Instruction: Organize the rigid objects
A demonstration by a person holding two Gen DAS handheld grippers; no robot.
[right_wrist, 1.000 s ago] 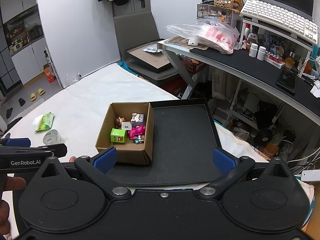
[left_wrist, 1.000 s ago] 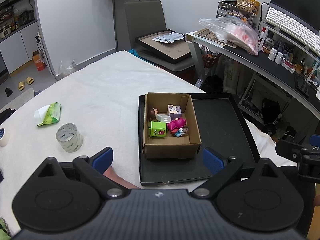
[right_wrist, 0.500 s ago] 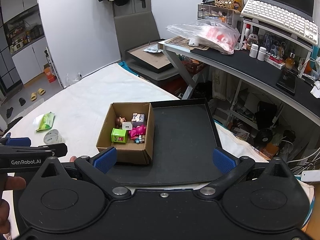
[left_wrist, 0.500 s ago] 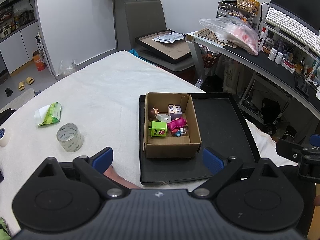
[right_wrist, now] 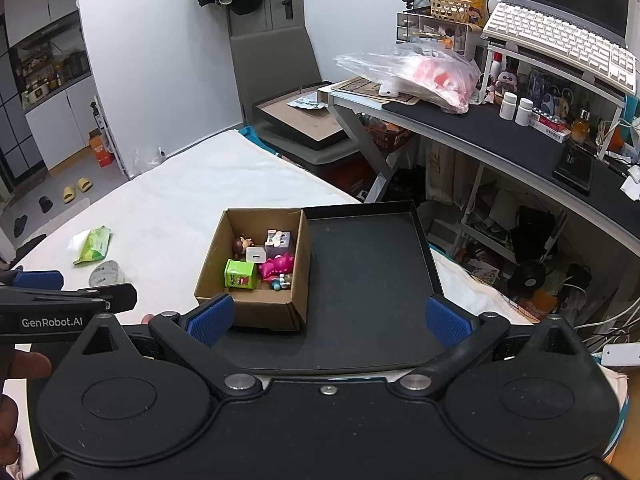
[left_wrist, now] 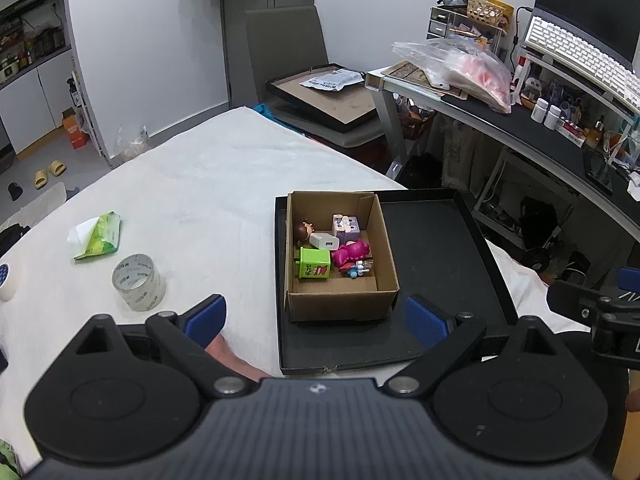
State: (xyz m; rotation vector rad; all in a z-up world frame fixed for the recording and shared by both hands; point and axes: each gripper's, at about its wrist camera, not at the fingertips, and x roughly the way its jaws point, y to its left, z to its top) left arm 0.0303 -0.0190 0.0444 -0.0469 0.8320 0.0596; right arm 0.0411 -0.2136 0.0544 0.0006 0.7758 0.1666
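A brown cardboard box (left_wrist: pixel 340 304) (right_wrist: pixel 256 312) stands in the left part of a black tray (left_wrist: pixel 440 248) (right_wrist: pixel 368 264). Inside it lie a green block (left_wrist: pixel 316 263) (right_wrist: pixel 240 274), a white charger (left_wrist: pixel 325 241) (right_wrist: pixel 256 257), a magenta figure (left_wrist: pixel 352 251) (right_wrist: pixel 277 265), a purple cube (left_wrist: pixel 346 228) and a small brown-haired doll (left_wrist: pixel 305 230). My left gripper (left_wrist: pixel 316 318) is open, hovering just short of the box. My right gripper (right_wrist: pixel 328 322) is open over the tray's near edge, with nothing between its fingers.
A clear tape roll (left_wrist: pixel 139 282) and a green wipes pack (left_wrist: pixel 98 236) lie on the white table to the left. Another tape roll (left_wrist: pixel 6 286) sits at the far left edge. A cluttered desk (right_wrist: pixel 500 136) and a grey chair (left_wrist: pixel 288 48) stand beyond.
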